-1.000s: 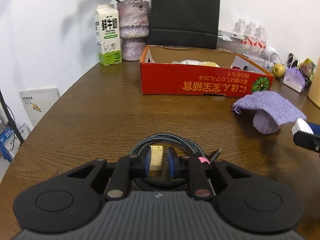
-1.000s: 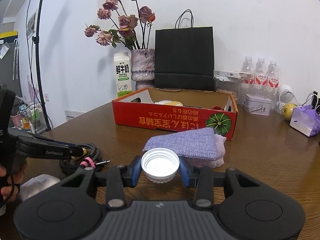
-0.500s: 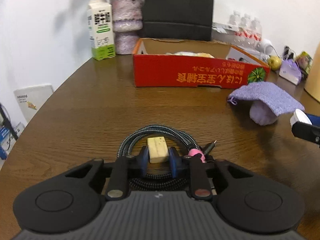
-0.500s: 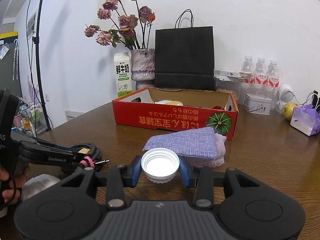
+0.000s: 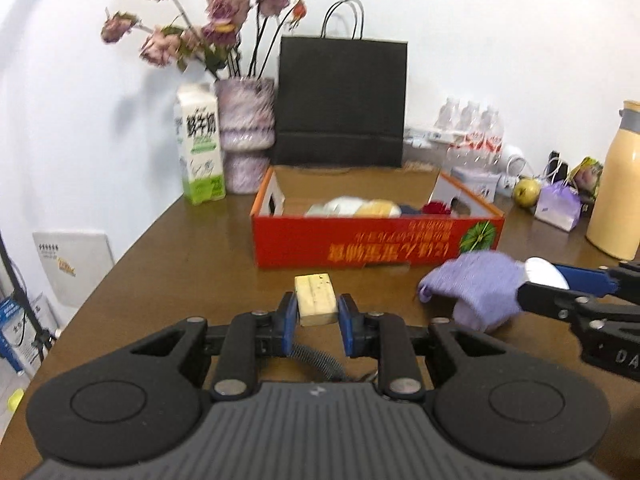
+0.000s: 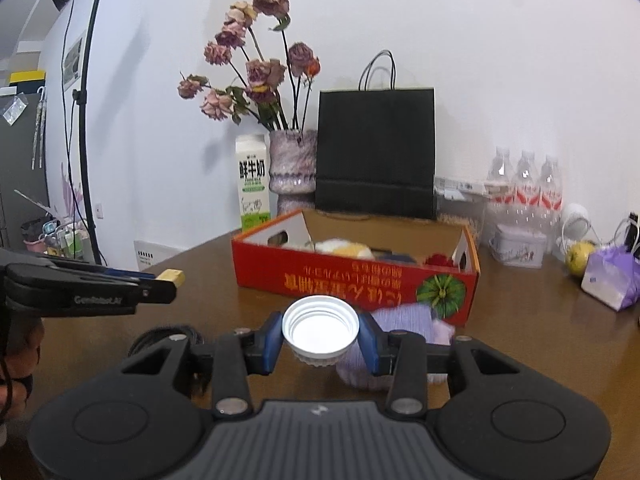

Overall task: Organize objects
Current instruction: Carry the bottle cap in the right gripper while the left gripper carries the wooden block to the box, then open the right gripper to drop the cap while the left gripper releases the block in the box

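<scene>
One red box (image 5: 376,240) sat mid-bench (image 5: 168,276), several soft things inside, yellow writing upside down on its front. Behind stood one milk carton (image 5: 200,148), one vase (image 5: 248,136) of dried roses, one black bag (image 5: 342,100) and three bottles (image 6: 526,184). One purple pouch (image 5: 472,284) and one coiled cable (image 6: 160,338) lay on the brown wood; the walls were white. The left gripper (image 5: 318,316) clamped one pale block (image 5: 315,298) above the bench before the box; its side read "GenRobot.AI". The right gripper (image 6: 320,340) pinched one white cap (image 6: 320,328).
</scene>
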{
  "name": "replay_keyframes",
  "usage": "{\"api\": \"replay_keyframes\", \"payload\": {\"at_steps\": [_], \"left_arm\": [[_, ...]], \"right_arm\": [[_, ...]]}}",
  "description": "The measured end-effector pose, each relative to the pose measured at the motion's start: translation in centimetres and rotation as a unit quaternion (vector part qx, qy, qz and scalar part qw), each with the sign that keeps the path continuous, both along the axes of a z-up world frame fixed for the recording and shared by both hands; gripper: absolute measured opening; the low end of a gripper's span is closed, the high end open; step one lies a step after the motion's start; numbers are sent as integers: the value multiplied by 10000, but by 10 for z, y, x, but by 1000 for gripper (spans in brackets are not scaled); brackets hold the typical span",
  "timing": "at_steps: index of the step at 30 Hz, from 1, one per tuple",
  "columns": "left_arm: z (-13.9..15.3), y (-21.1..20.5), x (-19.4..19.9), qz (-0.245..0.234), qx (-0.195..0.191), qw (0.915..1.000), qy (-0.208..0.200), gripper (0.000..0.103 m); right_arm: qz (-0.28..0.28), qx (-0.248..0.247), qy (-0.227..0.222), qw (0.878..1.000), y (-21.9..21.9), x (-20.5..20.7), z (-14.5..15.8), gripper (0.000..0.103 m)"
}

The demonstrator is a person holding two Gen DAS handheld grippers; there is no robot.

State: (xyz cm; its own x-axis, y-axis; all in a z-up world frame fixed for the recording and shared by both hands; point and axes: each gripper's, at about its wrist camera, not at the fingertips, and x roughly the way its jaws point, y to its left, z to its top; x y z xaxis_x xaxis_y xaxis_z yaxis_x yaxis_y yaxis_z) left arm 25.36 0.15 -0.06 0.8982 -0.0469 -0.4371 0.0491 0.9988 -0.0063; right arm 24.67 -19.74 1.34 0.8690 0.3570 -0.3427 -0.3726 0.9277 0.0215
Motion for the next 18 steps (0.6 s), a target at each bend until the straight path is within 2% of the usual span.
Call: {"api": "replay_keyframes", "payload": {"at_steps": [8, 18], "left_arm": [[23, -22, 27, -149, -9, 9994, -321, 23], [38, -34, 73, -114, -82, 9986, -503, 23]], "right_arm": [[-22, 8, -213, 9998, 7, 28, 25, 39], [-143, 58, -260, 9995, 11, 82, 43, 39]]}}
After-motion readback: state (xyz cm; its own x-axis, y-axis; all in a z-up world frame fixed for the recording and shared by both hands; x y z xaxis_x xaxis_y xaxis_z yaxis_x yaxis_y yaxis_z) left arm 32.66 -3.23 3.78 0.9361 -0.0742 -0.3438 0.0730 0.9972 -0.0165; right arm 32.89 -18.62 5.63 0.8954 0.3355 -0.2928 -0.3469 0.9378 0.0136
